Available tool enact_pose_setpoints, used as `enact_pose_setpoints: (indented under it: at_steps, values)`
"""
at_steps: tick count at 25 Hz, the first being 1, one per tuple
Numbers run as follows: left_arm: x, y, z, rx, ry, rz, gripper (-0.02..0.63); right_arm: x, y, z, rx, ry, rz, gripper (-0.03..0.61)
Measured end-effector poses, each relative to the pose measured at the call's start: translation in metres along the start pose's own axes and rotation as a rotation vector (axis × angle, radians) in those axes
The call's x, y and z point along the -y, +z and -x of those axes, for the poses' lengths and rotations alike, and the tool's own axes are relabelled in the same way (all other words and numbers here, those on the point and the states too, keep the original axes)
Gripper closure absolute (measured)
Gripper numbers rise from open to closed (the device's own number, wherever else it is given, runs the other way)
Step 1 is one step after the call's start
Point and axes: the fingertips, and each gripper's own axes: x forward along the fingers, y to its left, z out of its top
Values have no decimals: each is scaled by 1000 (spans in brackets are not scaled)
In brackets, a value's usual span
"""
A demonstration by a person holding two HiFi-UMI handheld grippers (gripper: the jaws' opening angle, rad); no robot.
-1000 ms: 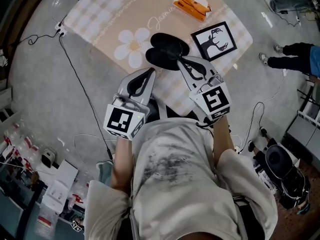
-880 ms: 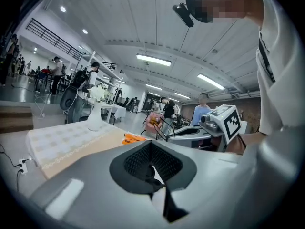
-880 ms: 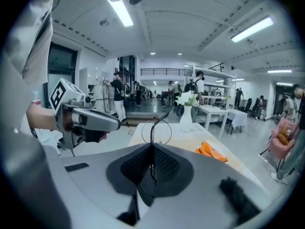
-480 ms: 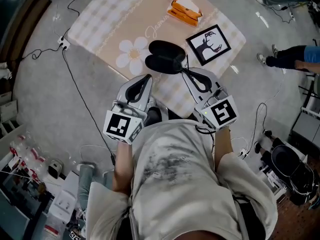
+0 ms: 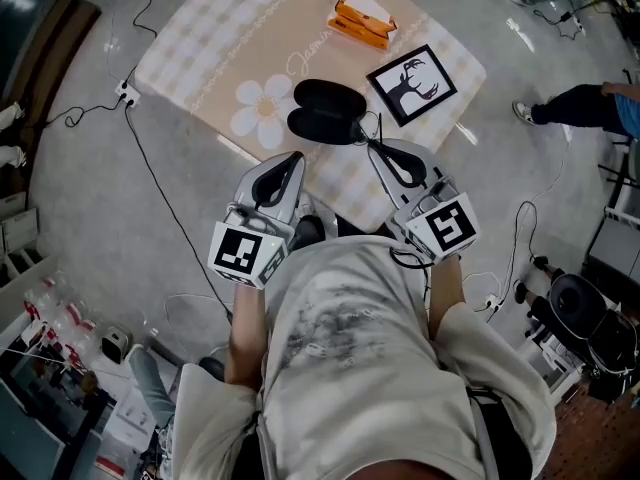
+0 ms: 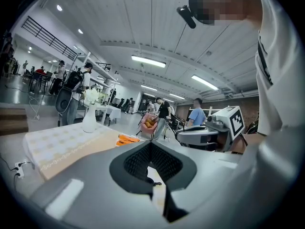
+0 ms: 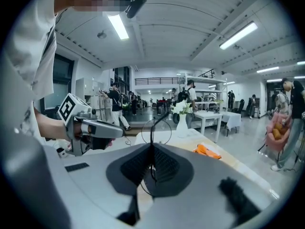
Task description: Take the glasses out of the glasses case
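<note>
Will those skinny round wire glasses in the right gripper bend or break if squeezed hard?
Probably bendy: the thin black wire glasses have very slender rims, so a hard pinch from the right gripper might warp them. They look light for their size, so they should lift easily. Dropped, they could crack.

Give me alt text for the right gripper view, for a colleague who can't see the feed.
The right hand-held gripper is shut on thin wire glasses, with one round lens rim standing above the jaw tips. The left hand-held gripper sits at the left; an orange object and a white vase stand beyond.
</note>
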Motion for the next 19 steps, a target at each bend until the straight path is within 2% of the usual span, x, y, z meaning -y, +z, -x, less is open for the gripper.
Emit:
enact_pose_setpoints:
  at_steps: [19]
  values:
    - [7,0,-1,0,-3,-1,609,0,2,2,-5,8,27,560]
